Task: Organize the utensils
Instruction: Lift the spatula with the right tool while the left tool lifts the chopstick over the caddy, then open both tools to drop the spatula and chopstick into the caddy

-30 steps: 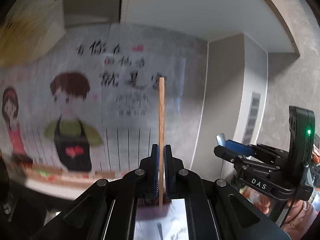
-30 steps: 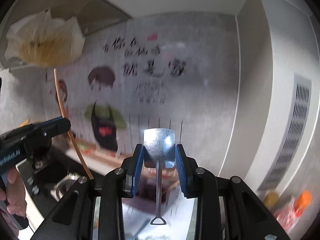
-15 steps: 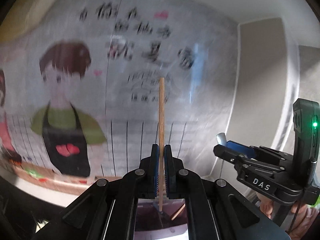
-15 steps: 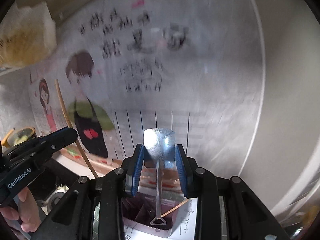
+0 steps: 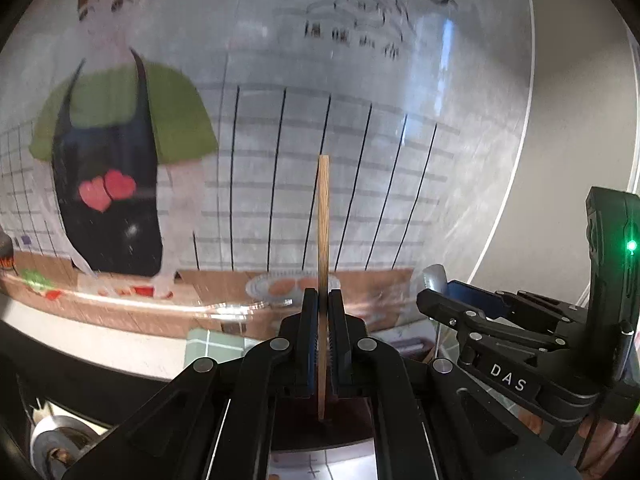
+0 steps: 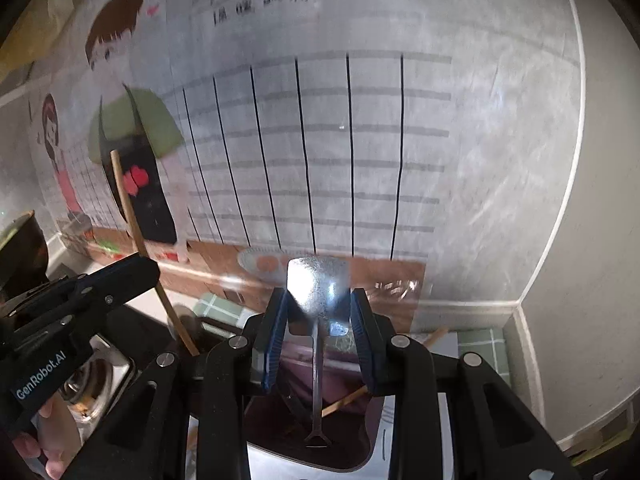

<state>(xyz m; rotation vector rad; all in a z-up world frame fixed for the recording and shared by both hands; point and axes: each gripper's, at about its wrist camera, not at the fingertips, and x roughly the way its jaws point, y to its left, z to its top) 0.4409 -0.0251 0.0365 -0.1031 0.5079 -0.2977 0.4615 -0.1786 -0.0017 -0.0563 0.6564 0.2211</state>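
My left gripper (image 5: pixel 323 308) is shut on a wooden chopstick (image 5: pixel 323 216) that stands upright between its jaws, its lower end over a dark holder (image 5: pixel 320 428). My right gripper (image 6: pixel 318 312) is shut on a small metal shovel-shaped spoon (image 6: pixel 316 288), blade up and handle (image 6: pixel 316 400) hanging down into a pinkish utensil box (image 6: pixel 352 444). Another chopstick (image 6: pixel 400 364) leans in that box. The left gripper with its chopstick (image 6: pixel 132 216) shows at the left of the right wrist view. The right gripper (image 5: pixel 452 300) shows at the right of the left wrist view.
A wall poster (image 6: pixel 320 140) with cartoon cooks and a grid stands close behind. A grey wall corner (image 6: pixel 560 240) is on the right. A stove burner (image 6: pixel 92 384) lies at lower left, a dark pot (image 6: pixel 20 248) at far left. Green tiled mats (image 6: pixel 480 344) lie under the box.
Both grippers have tilted and moved down toward the counter, each still holding its utensil. The utensil box has come into view under them and the poster looms closer.
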